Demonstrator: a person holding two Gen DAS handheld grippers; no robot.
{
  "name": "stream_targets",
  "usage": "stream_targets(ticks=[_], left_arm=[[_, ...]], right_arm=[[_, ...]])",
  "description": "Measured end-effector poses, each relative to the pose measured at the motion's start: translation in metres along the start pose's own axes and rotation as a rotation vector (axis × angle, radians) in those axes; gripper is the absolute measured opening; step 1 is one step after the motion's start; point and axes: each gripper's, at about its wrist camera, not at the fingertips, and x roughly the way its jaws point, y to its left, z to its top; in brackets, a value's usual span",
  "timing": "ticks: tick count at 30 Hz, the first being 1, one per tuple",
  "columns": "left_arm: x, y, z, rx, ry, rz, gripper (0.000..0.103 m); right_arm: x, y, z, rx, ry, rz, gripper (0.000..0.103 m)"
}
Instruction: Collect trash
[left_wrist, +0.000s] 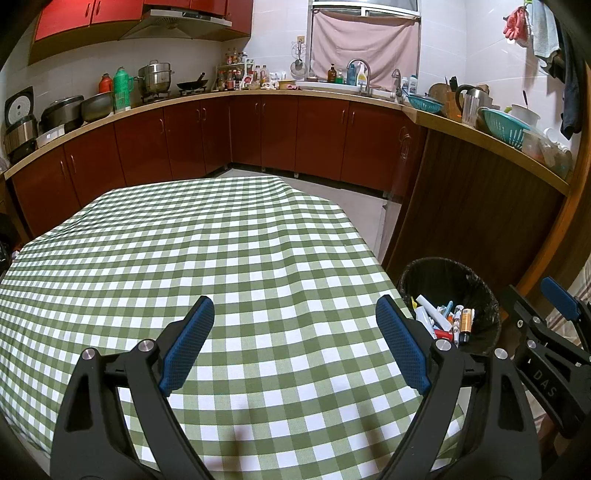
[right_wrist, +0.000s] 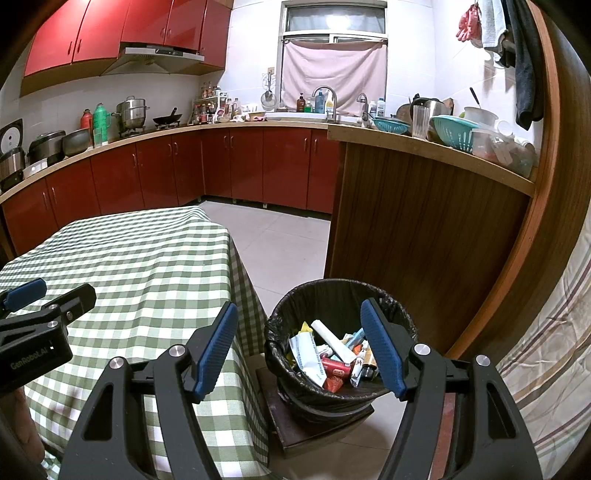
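While the left claw (left_wrist: 295, 341) hangs over the green checked tablecloth (left_wrist: 207, 251), its two blue-padded fingers (left_wrist: 186, 345) stand wide apart with nothing between them and nothing touching them. No trash shows on the cloth in either view. To the right of the table, just off its edge and lower down, stands the bin (right_wrist: 338, 295) with its black liner, resting on a dark wooden stand (right_wrist: 295, 428) on the tiled floor. The trash (right_wrist: 332, 356) lies heaped inside it: white wrappers, a white tube, a red packet, a small yellow scrap and a few little bottles. The right claw (right_wrist: 299, 349) is poised above the bin's near side, and from its own camera the heap appears between its fingers, lower and farther off. Its fingers (right_wrist: 384, 349) are spread wide too, holding nothing and clear of the liner. Behind the bin rises a brown wood-panelled counter side (right_wrist: 424, 236).
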Motion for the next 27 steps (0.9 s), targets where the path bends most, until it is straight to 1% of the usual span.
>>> stream_targets(ticks=[27], left_arm=[[-0.0010,-0.0016,-0.0020,-0.004,-0.003,0.007,0.087]], right_arm=[[-0.0004,0.0007,-0.0007,0.000,0.000,-0.001,0.067]])
